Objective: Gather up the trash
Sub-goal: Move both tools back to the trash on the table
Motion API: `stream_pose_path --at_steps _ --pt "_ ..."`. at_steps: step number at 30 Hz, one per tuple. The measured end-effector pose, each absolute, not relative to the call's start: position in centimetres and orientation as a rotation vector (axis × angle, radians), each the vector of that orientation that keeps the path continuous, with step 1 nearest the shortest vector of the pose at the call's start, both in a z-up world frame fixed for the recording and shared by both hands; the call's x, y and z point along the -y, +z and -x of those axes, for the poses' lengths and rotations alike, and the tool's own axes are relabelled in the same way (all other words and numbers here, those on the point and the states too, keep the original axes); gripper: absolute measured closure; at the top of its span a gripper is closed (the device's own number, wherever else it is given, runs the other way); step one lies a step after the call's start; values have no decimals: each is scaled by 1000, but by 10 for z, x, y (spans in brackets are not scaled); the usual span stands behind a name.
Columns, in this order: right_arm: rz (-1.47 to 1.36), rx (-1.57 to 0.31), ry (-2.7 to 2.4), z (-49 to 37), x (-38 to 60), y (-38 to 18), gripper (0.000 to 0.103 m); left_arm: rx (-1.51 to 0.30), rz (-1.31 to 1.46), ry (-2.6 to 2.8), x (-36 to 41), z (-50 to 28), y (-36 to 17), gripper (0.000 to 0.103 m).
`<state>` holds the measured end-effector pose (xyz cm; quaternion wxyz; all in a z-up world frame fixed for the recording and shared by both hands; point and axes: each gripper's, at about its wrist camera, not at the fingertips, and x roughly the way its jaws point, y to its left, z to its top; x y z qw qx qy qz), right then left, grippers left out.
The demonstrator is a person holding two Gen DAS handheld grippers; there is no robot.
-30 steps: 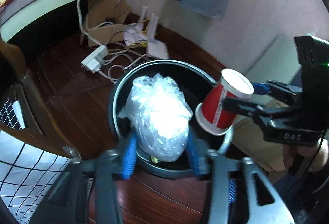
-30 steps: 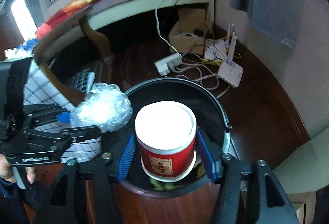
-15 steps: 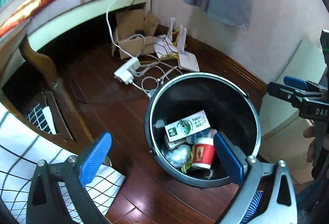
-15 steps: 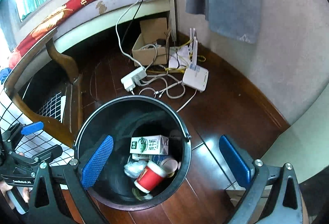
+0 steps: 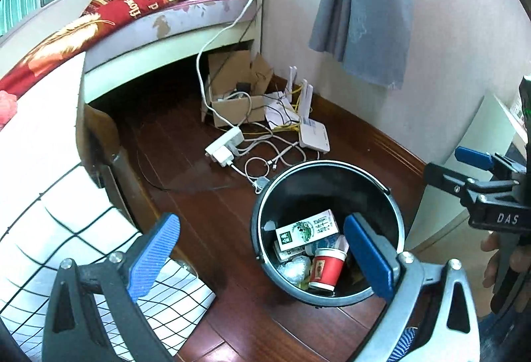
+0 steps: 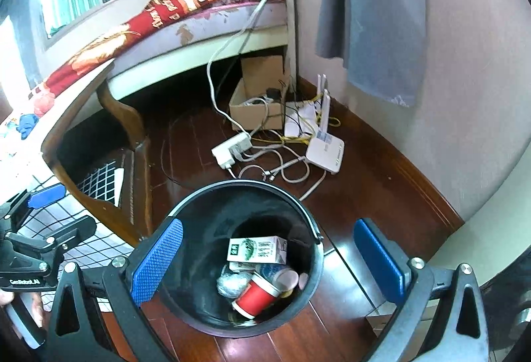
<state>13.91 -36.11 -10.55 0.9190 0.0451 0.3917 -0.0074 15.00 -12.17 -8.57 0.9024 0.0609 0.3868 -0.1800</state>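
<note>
Now, status per item:
left gripper [image 5: 262,259]: jaws spread wide after just opening, nothing between the blue pads [image 5: 154,257]; it hangs above the floor beside the bin.
right gripper [image 6: 272,265]: jaws also wide apart after just opening, empty; it sits over the bin mouth, its pads [image 6: 157,262] straddling the rim in the right wrist view.
bin [image 5: 332,168]: black round bucket with a metal rim, upright on the dark wood floor [image 5: 205,202], near the wall skirting.
red paper cup [image 5: 327,269]: inside the bin at the bottom, tipped on its side in the right wrist view [image 6: 257,294].
plastic wad [image 5: 293,269]: crumpled clear wrap, at the bin bottom, touching the cup.
carton [image 5: 307,229]: green-and-white box, lying flat on the other rubbish, toward the bin's far wall.
power strip [image 5: 225,146]: white, on the floor beyond the bin, cables tangled around it.
router [image 5: 313,136]: white, on the floor near the wall corner, just beside a cardboard box [image 5: 232,106].
bed [image 5: 159,17]: far edge of the floor, red patterned blanket on top.
</note>
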Motion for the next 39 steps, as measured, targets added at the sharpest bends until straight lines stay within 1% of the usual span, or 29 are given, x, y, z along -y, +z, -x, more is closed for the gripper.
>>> stream_pose_path --at_steps 9,18,22,27,34,39 --pt "-21 -736 55 -132 319 -75 0 -708 -72 -276 86 -135 -56 3" --pt "12 -652 143 -134 271 -52 0 -627 -11 -171 25 -121 -28 3" --pt "50 -606 202 -135 239 -39 0 -607 25 -109 -10 -118 -18 3" --pt "65 -599 262 -147 199 -27 0 -603 52 -15 -61 -113 -13 3" --pt "115 -559 413 -161 111 -8 0 -588 100 157 -143 -100 -9 10" --pt "125 -528 505 -181 49 7 0 -578 146 261 -202 -105 -1 11"
